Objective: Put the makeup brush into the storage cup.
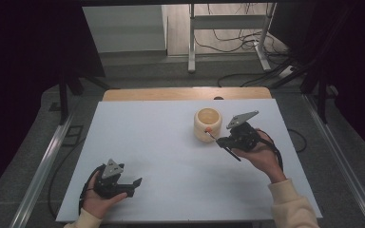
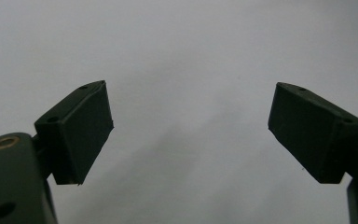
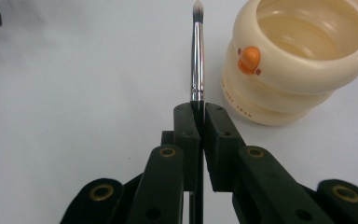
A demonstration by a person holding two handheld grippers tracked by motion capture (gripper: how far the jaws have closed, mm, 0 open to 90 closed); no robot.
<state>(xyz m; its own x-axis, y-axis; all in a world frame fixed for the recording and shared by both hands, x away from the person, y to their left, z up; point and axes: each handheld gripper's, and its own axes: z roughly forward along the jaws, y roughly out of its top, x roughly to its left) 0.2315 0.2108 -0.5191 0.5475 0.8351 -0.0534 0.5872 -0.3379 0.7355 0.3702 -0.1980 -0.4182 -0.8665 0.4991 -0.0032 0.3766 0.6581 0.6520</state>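
Your right gripper [image 3: 197,112] is clamped on a brush [image 3: 196,56], the two black jaws pressed together on its handle just below the silver ferrule. In the right gripper view the brush runs straight out from between the jaws, and its dark, pale-tipped bristles point away from you above the white table [image 3: 74,93]. The rest of the handle passes back between the jaws toward your hand; in the high view it sticks out below the right gripper [image 1: 221,140] as a thin dark rod slanting toward you.

Just beside the brush, on its right in the right gripper view, stands a cream cup [image 3: 298,60]. It is upright, with a thick rounded rim, a ribbed body and a small orange knob on the side that faces the brush. I cannot tell whether the brush touches it; the ferrule looks to pass close by the knob. In the high view the cup [image 1: 207,122] sits on the far right part of the table [image 1: 147,133], and your right gripper comes at it from its right side, the brush tip near the knob.

Your left gripper [image 2: 189,126] has its jaws spread wide with nothing between them, only bare white table behind. In the high view your left gripper [image 1: 135,183] rests low at the near left edge of the table, well apart from the cup and the brush, its jaws pointing right.
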